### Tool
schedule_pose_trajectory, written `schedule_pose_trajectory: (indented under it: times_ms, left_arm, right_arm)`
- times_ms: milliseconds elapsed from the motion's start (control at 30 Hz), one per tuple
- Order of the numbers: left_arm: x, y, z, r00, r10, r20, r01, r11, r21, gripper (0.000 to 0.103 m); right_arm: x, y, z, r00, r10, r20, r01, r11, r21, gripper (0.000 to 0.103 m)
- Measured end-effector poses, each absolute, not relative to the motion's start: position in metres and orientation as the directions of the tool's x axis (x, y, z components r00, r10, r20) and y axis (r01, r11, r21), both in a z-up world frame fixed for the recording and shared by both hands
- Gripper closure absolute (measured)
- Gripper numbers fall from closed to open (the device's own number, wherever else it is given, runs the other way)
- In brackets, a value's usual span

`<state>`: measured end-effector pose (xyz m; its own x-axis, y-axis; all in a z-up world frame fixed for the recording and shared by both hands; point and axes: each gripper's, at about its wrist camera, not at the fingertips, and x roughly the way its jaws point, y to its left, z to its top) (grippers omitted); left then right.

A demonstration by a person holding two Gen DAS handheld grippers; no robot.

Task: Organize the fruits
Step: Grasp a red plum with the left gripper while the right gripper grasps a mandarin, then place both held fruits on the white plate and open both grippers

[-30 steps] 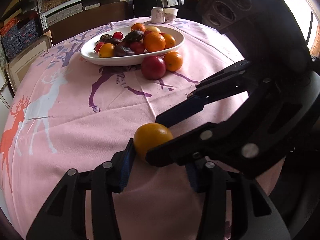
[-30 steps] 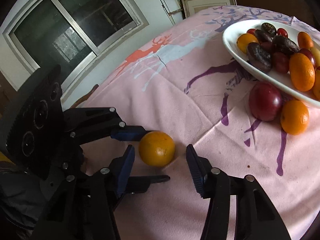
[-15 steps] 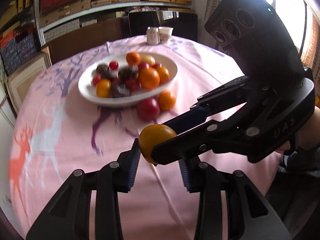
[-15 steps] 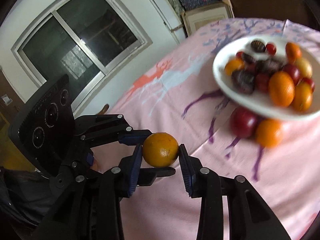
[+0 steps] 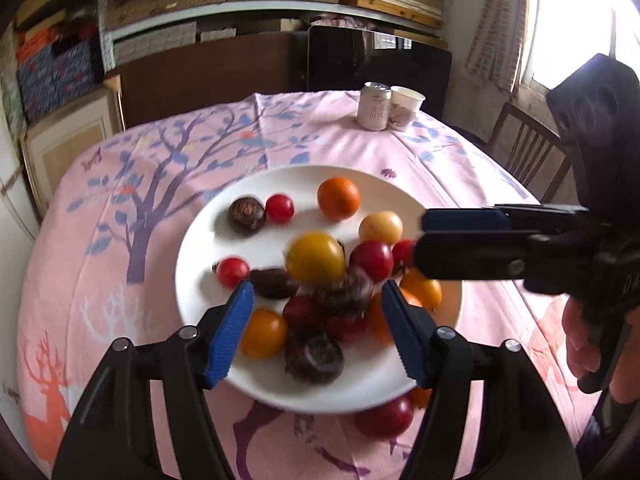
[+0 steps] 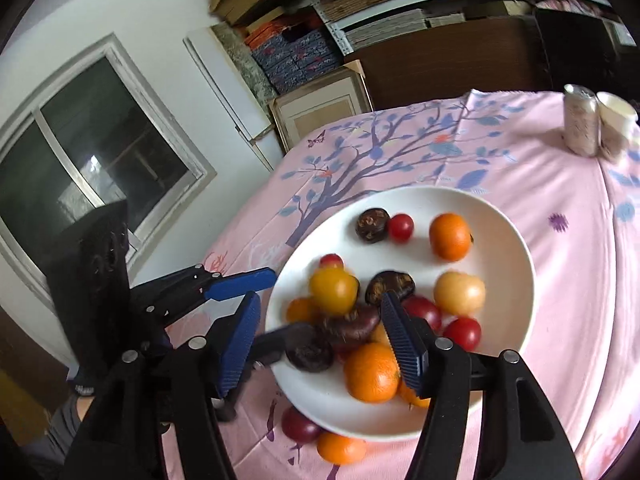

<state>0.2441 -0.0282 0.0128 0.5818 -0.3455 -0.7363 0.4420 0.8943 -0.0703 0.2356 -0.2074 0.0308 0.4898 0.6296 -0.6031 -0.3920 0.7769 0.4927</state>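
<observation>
A white plate (image 5: 200,240) (image 6: 516,252) on the pink tablecloth holds several oranges, red tomatoes and dark fruits. A yellow-orange fruit (image 5: 315,257) (image 6: 334,289), motion-blurred, is over the pile in the plate, free of both grippers. My left gripper (image 5: 316,332) is open above the plate's near side; it shows at the left of the right wrist view (image 6: 240,284). My right gripper (image 6: 320,344) is open above the plate; it shows at the right of the left wrist view (image 5: 460,236). A red fruit (image 5: 386,416) (image 6: 300,424) and an orange (image 6: 340,448) lie on the cloth beside the plate.
A can (image 5: 374,105) (image 6: 581,120) and a paper cup (image 5: 406,107) (image 6: 616,120) stand at the table's far side. A wooden chair (image 5: 528,144) is at the right. Shelves and boxes (image 5: 240,8) line the wall behind.
Both grippers rose and moved forward over the plate. The right gripper, shut on the orange fruit half a second ago, has opened, and the fruit is now over the plate's pile.
</observation>
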Motion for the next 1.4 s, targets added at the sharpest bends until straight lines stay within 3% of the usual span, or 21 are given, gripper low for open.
schedule_pose_trajectory:
  times_ms: [267,367,533,633,867,1167,1233,1300,1400]
  left_arm:
    - [0.164,-0.032,-0.032,0.561,-0.318,-0.765,0.530,0.847,0.036,0.035]
    - [0.158,-0.050,-0.046,0.548,-0.291,-0.785,0.551,0.831,0.076,0.042]
    - [0.176,-0.060,-0.057,0.526,-0.280,-0.803,0.532,0.845,0.054,0.044]
    - [0.180,-0.060,-0.064,0.498,-0.319,-0.806,0.554,0.832,0.013,0.064]
    - [0.164,-0.044,-0.055,0.521,-0.348,-0.779,0.545,0.838,-0.009,0.064]
    - [0.163,-0.009,-0.049,0.554,-0.346,-0.757,0.455,0.888,-0.073,0.064]
    - [0.161,-0.010,-0.049,0.557,-0.344,-0.756,0.461,0.885,-0.064,0.064]
    - [0.160,-0.010,-0.049,0.562,-0.346,-0.751,0.463,0.884,-0.061,0.064]
    - [0.159,-0.009,-0.046,0.575,-0.345,-0.742,0.456,0.888,-0.059,0.064]
  right_arm:
    - [0.163,-0.231,-0.027,0.519,0.589,-0.620,-0.325,0.806,0.494,0.039]
    - [0.159,-0.231,-0.044,0.509,0.589,-0.627,-0.307,0.805,0.507,0.039]
    - [0.162,-0.241,-0.053,0.501,0.620,-0.603,-0.282,0.776,0.564,0.039]
    - [0.164,-0.239,-0.057,0.481,0.632,-0.608,-0.286,0.769,0.572,0.039]
    - [0.161,-0.232,-0.054,0.471,0.634,-0.613,-0.310,0.769,0.559,0.039]
    - [0.157,-0.177,-0.045,0.480,0.446,-0.755,-0.386,0.880,0.275,0.039]
    - [0.162,-0.165,-0.049,0.473,0.395,-0.787,-0.377,0.899,0.225,0.047]
    - [0.167,-0.160,-0.050,0.487,0.361,-0.795,-0.355,0.914,0.197,0.065]
    - [0.168,-0.162,-0.050,0.482,0.372,-0.794,-0.337,0.915,0.224,0.066]
